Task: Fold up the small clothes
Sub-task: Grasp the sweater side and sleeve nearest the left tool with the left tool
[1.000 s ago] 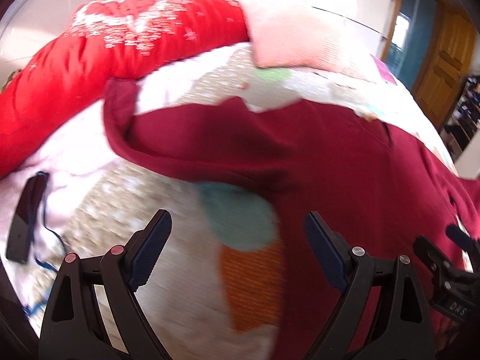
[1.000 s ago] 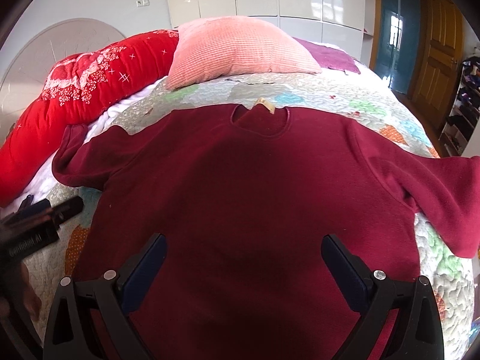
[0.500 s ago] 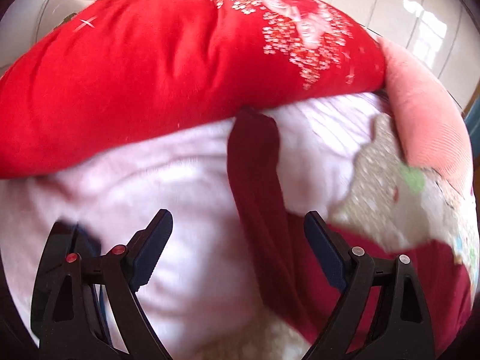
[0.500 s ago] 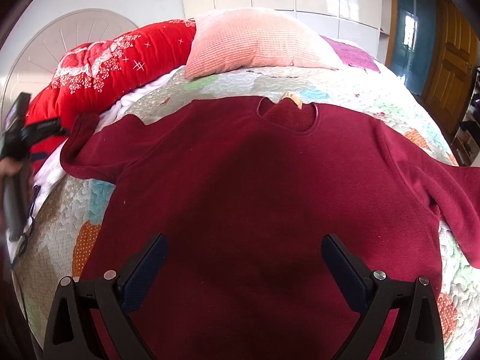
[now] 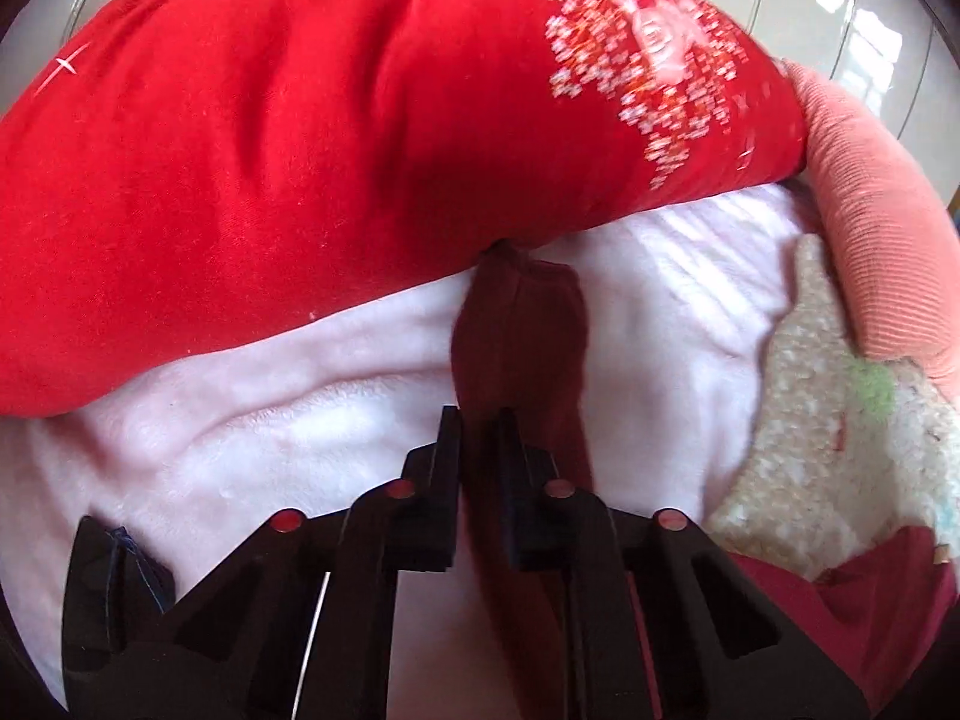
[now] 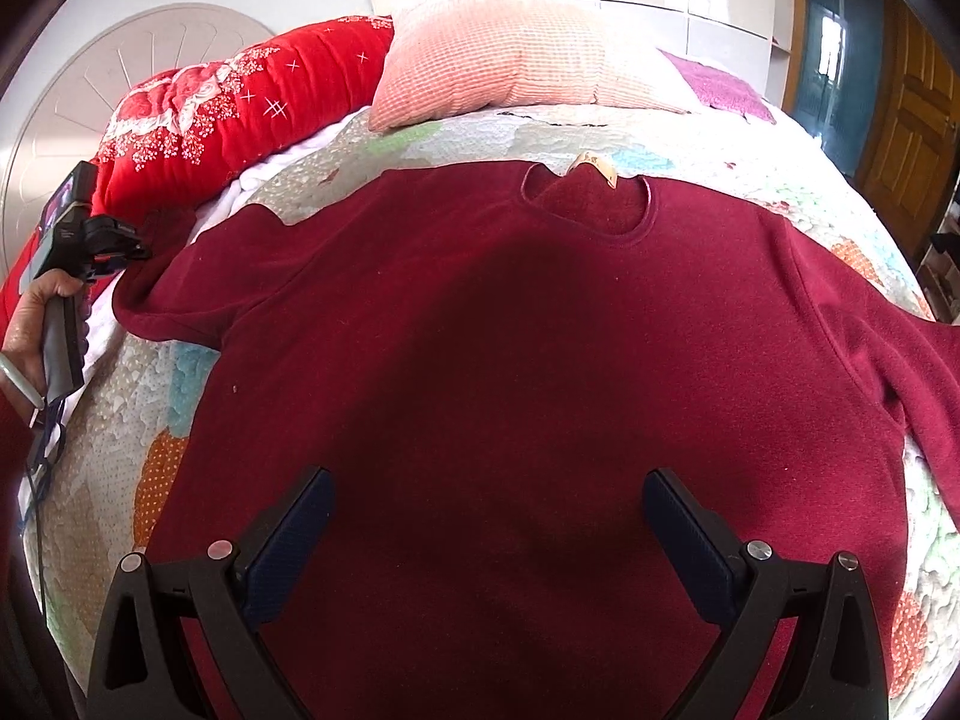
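Note:
A dark red sweater (image 6: 510, 372) lies flat, front up, on the quilted bed, neck hole toward the pillows. Its left sleeve (image 5: 516, 330) stretches across a pale pink blanket toward a red bolster. My left gripper (image 5: 480, 420) is shut on this sleeve near its cuff end; it also shows at the sleeve in the right wrist view (image 6: 111, 240). My right gripper (image 6: 486, 510) is open and empty, hovering over the sweater's lower body. The right sleeve (image 6: 912, 372) hangs toward the bed's right edge.
A red flowered bolster (image 5: 336, 138) and a pink ribbed pillow (image 6: 522, 54) lie at the bed's head. A patchwork quilt (image 6: 720, 144) covers the bed. A dark object with a blue cord (image 5: 114, 576) lies on the pink blanket (image 5: 240, 444). A wooden door (image 6: 906, 96) stands at right.
My left gripper swung left to the sleeve end, moved in and closed on the sleeve. My right gripper stayed open and drifted slightly over the sweater body.

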